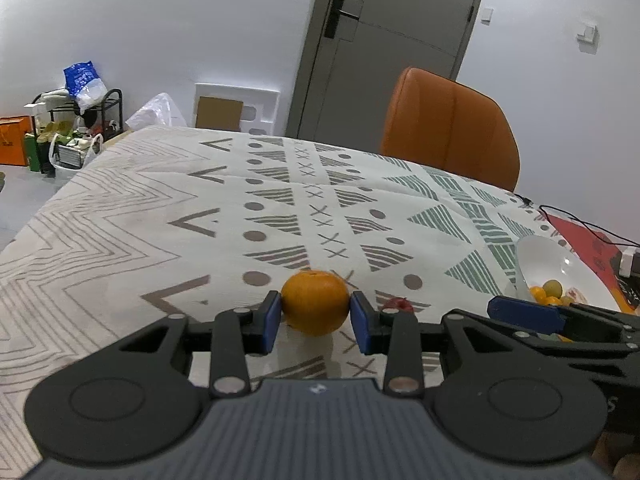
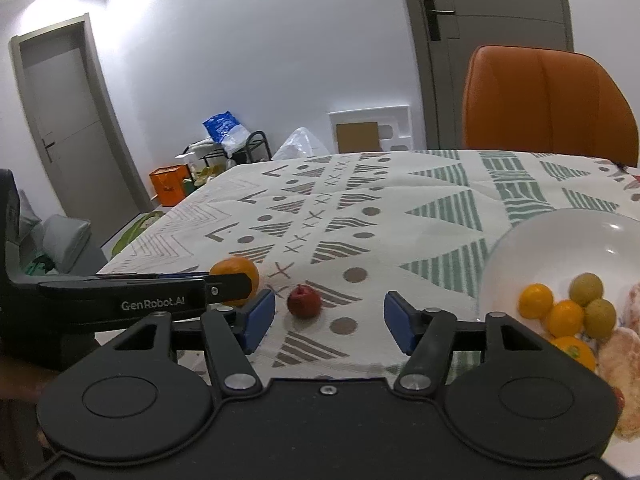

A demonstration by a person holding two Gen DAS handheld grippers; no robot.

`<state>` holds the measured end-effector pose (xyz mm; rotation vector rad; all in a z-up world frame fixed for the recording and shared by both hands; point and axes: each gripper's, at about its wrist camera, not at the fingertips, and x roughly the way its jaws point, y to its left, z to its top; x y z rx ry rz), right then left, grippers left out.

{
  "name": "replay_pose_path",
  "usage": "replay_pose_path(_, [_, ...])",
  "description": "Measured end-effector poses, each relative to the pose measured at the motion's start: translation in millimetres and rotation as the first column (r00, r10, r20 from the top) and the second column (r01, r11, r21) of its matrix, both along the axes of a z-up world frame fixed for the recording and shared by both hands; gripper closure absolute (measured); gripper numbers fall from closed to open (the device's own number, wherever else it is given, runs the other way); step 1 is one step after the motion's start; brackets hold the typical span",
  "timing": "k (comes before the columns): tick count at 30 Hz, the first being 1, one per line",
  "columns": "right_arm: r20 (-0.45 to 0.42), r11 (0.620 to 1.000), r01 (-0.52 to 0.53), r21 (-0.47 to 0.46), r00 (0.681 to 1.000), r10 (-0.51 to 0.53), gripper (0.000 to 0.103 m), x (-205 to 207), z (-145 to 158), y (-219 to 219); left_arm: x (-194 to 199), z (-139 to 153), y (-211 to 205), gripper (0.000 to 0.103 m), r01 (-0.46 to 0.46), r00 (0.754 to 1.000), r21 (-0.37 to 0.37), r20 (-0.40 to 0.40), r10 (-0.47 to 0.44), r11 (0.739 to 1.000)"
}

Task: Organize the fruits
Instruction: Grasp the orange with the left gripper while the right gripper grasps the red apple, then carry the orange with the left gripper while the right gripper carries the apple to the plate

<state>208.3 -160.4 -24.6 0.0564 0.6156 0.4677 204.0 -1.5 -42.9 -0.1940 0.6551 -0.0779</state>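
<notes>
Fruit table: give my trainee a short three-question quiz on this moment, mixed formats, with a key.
1. True or false: the left gripper has its jaws on either side of the orange.
2. Multiple choice: where does the small red fruit lie? A) in the white bowl B) on the patterned tablecloth, ahead of the right gripper C) on the orange chair
3. Fill in: the right gripper's jaws are ____ and hold nothing.

Key: 1 true. 2 B. 3 open.
</notes>
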Motion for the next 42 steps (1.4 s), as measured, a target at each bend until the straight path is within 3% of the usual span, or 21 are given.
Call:
replay_pose_path(7, [-0.008, 1.000, -0.019, -0.003, 1.000, 0.019, 0.043, 7.1, -1.9, 8.1, -6.8, 3.0, 7.3, 0.068, -0.025, 1.000, 0.006, 0.006, 0.025, 1.000])
replay_pose_path(11, [-0.017, 0.999, -0.037, -0.008, 0.999, 0.037, 0.048, 9.9, -4.0, 14.5, -10.6, 3.4, 13.8, 0.069, -0.037, 0.999, 0.004, 0.007, 0.037, 0.999])
replay_pose_path(21, [-0.040, 0.997, -0.067, -0.026, 0.997, 0.066, 0.049, 19.3, -13.0, 30.0, -17.4, 9.0, 28.2, 0.077, -0.064, 0.998, 0.000, 0.029, 0.064, 0.998])
replay_pose_path(27, [-0.052, 0.997, -0.065, -0.041, 0.997, 0.063, 0.057, 24.5, -22.1, 33.2, -15.0, 4.7, 23.5, 0.073, -0.029, 0.999, -0.005, 0.017, 0.029, 1.000])
replay_pose_path(31, [-0.057, 0.997, -0.068, -0.040, 0.996, 0.066, 0.080, 26.0, -21.8, 32.8, -11.7, -1.5, 20.5, 0.066, -0.012, 1.000, -0.021, -0.011, 0.012, 1.000])
replay_pose_path(34, [-0.056, 0.997, -0.070, -0.038, 0.996, 0.068, 0.080, 23.5, -21.0, 31.1, -7.9, -7.2, 18.0, 0.066, -0.029, 0.999, -0.005, -0.039, 0.029, 1.000])
replay_pose_path(42, [-0.054, 0.998, -0.057, -0.025, 0.997, 0.056, 0.080, 10.4, -15.8, 24.6, -12.1, -5.1, 20.7, 0.066, -0.036, 0.999, -0.013, -0.021, 0.035, 0.999])
